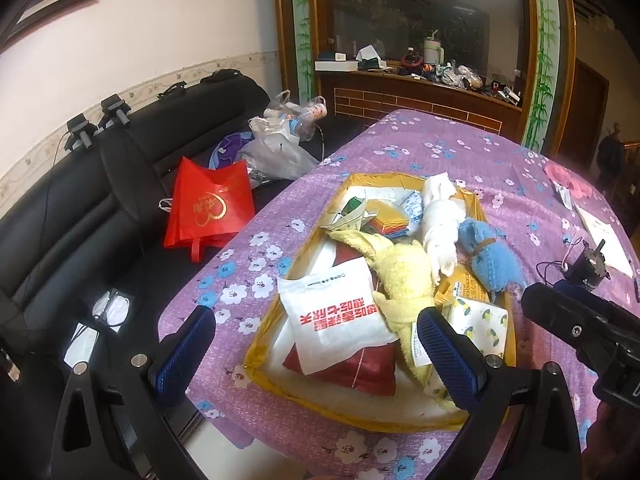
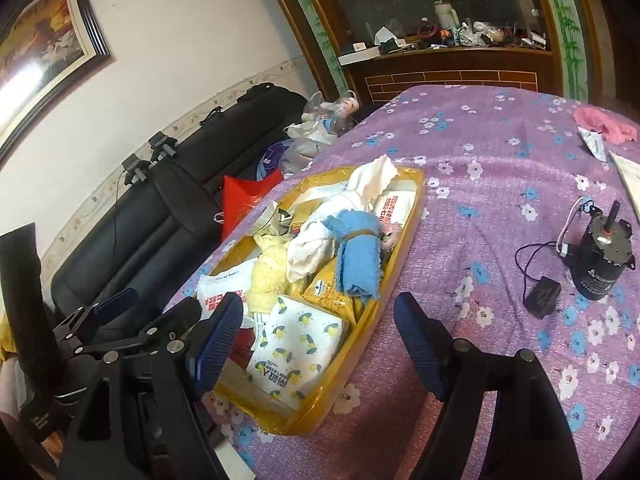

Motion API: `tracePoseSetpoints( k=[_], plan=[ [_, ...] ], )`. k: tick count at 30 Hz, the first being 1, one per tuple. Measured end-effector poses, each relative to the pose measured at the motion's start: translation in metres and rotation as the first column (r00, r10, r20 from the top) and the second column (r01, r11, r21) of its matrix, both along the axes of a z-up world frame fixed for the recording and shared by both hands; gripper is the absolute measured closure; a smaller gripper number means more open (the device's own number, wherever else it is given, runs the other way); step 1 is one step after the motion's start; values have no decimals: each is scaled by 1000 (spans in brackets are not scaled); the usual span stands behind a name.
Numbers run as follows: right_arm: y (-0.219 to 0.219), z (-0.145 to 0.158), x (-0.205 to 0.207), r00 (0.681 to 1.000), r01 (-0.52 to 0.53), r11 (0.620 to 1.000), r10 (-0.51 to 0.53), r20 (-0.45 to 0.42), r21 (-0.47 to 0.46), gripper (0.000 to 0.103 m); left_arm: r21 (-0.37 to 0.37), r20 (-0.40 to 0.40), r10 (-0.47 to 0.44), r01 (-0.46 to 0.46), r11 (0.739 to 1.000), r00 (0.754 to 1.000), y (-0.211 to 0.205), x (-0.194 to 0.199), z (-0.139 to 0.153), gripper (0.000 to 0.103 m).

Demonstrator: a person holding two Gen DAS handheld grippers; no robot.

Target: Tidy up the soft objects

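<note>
Yellow tray (image 1: pixel 256 354) sits on the floral-clothed counter (image 1: pixel 500 160), heaped with packets and three soft rolls: yellow towel (image 1: pixel 400 276), white towel (image 1: pixel 440 220), blue towel (image 1: pixel 486 254).

Left hand-held gripper (image 1: pixel 316 360): fingers spread wide, holding nothing, poised over the tray's near end. The yellow towel lies just ahead, its tail touching or passing behind the right finger; its long axis runs away from the gripper, toward the tray's far end.

Right hand-held gripper (image 2: pixel 320 344): also parted and empty, at the tray's near corner. The blue towel (image 2: pixel 356 256) lies ahead, long axis roughly along the tray.

Judgement: left is nearer the yellow towel, a short forward reach.
</note>
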State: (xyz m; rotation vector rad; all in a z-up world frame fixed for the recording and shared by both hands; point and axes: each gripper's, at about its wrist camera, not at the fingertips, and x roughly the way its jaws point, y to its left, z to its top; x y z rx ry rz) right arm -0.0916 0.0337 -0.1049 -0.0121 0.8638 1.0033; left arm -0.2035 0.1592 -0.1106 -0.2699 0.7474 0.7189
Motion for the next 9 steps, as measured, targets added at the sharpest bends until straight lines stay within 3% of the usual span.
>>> tracePoseSetpoints(
  k=[9],
  plan=[
    [-2,8,-9,1000,-20,1000,20,18,9,26,5,9,17,-17,1000,1000,-6,-1,-1,1]
  ],
)
